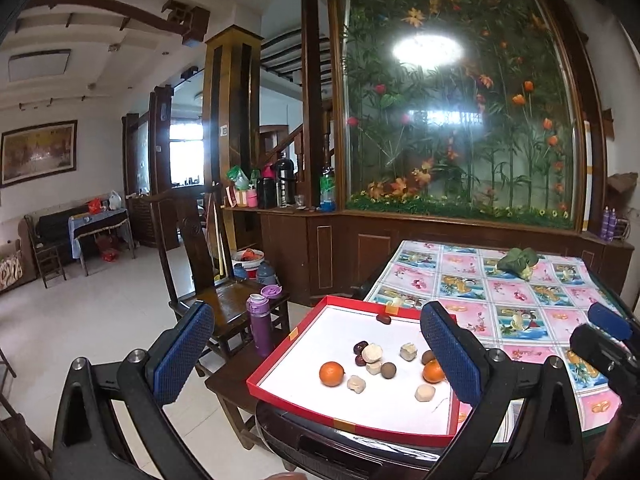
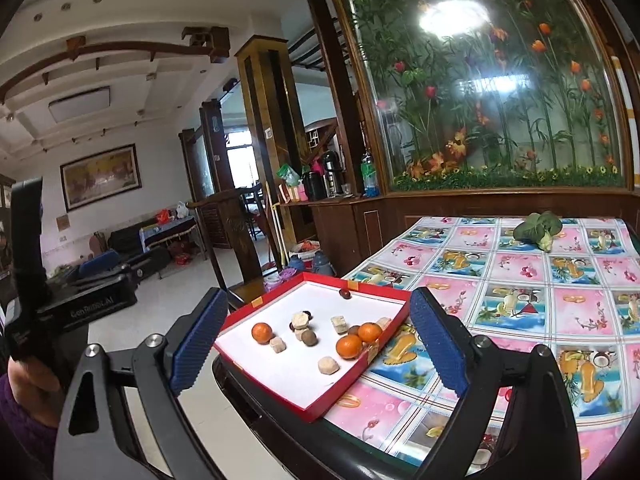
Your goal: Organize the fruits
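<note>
Both claws wide open, holding nothing

The left claw (image 1: 316, 354) has its blue-padded fingers (image 1: 182, 354) spread far apart, nothing between them. The right claw (image 2: 320, 344) is spread just as wide and also empty. In the right wrist view, a hand (image 2: 30, 384) in a purple sleeve (image 2: 20, 432) grips the left claw's handle.

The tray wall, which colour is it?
Red, with a white floor; tray wall shows best in the right wrist view.

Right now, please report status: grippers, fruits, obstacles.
Left gripper and right gripper open, holding nothing. Oranges loose in red tray. Nothing in the way.
</note>
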